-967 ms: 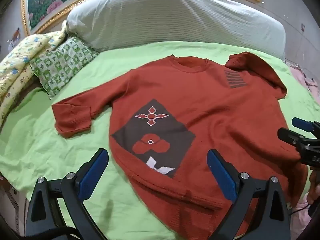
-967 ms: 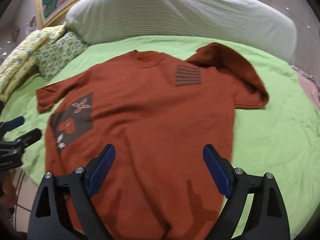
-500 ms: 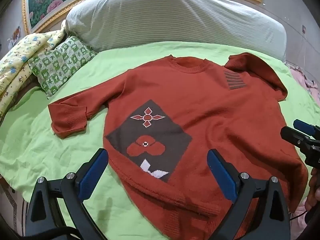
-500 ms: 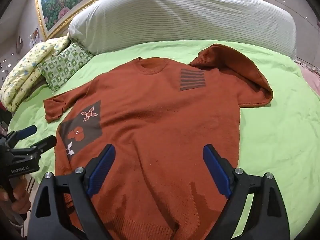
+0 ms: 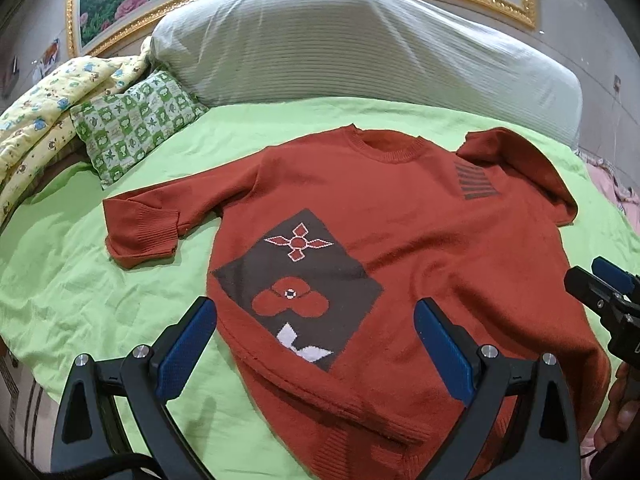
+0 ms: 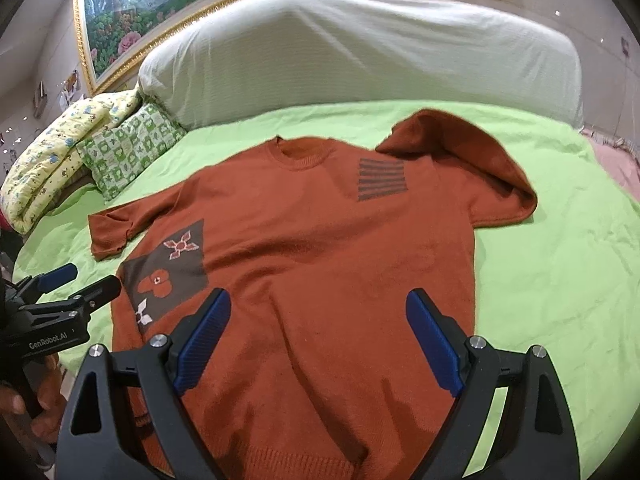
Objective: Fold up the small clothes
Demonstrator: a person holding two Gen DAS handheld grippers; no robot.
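Now, a rust-red sweater [image 5: 420,216] lies flat on a green bed [image 5: 80,280].
Left hand-held gripper [image 5: 316,340] gapes empty above the hem; right hand-held gripper [image 6: 318,338] likewise spread, empty.

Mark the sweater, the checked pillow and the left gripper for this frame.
sweater [image 5: 420,240]: left wrist view, plain chest area.
checked pillow [image 6: 128,152]: right wrist view, middle of its patterned face.
left gripper [image 5: 316,344]: left wrist view, midway between its fingertips.

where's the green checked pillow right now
The green checked pillow sits at the far left of the bed in both views, between the yellow quilt and the big white bolster, beyond the sweater's left sleeve.
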